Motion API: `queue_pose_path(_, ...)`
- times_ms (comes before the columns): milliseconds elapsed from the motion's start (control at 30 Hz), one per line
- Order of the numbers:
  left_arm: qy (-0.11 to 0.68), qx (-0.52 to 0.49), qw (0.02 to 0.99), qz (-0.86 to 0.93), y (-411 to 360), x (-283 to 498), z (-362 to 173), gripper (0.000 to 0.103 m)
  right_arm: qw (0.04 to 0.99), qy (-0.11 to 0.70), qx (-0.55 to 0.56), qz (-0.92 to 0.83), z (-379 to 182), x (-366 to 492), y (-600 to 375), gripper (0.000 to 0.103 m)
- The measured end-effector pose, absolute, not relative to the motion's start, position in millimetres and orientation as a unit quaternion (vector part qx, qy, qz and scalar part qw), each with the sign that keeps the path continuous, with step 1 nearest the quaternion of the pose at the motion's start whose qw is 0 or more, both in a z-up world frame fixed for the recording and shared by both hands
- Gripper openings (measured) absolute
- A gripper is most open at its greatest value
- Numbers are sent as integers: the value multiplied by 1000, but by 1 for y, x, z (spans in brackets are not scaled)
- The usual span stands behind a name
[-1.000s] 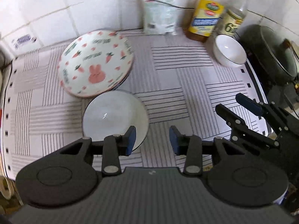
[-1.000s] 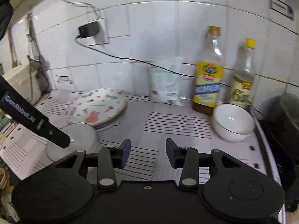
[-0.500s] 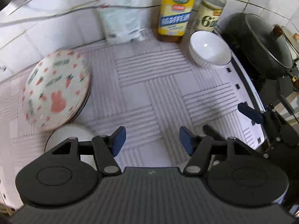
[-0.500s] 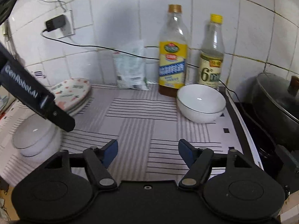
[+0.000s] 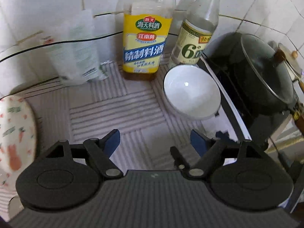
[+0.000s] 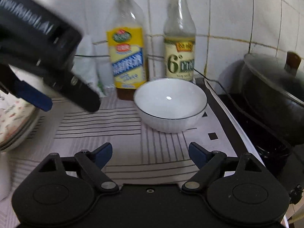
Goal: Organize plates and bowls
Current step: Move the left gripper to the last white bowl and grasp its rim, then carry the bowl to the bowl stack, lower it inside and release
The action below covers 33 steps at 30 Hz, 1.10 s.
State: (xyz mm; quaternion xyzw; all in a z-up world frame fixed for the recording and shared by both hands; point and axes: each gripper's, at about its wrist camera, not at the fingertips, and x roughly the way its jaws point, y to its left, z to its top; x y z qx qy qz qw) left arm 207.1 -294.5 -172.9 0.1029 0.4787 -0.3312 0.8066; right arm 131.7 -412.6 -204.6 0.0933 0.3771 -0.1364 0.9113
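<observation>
A white bowl with a thin dark rim stands on the striped mat near the two bottles; it also shows in the right wrist view. My left gripper is open and empty, short of the bowl and a little left of it. My right gripper is open and empty, just in front of the bowl. A stack of rabbit-and-carrot patterned plates sits at the left edge, also in the right wrist view. The left gripper's body hangs blurred at upper left of the right wrist view.
A yellow-label cooking wine bottle and a vinegar bottle stand against the tiled wall behind the bowl. A plastic bag leans left of them. A black lidded pot sits on the stove at the right. A black cable runs along the wall.
Both grippers have swung right and forward toward the white bowl by the bottles, and both have opened wider. The plates and the other white bowl have slid out to the left.
</observation>
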Motion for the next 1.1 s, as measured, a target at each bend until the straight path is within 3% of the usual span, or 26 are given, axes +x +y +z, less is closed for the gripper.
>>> queue_pose_path(567,476,129,802,-338,-358,267,-227,77,901,387,94,-169,-228,173,-432,90)
queue_pose_path(600,475,129,801,-341,-360,268,-228,74,902,385,92,-170,-228,172,-434,90)
queue_pose_path(633,476,128,800,-341,-362,270,-230,62,904,383,91,-168,-229,172,-435,90)
queue_pose_path(833,502,118,786,-341,-370,276,-239,24,908,374,80,-174,-236,179,-440,90)
queue_pose_path(967,506,107,780,-352,-369,273,-238,12,905,379,81,-172,-239,184,-441,91)
queue_pose_path(1100,514,111,778,-343,-370,267,-235,12,904,384,93,-166,-241,188,-446,91)
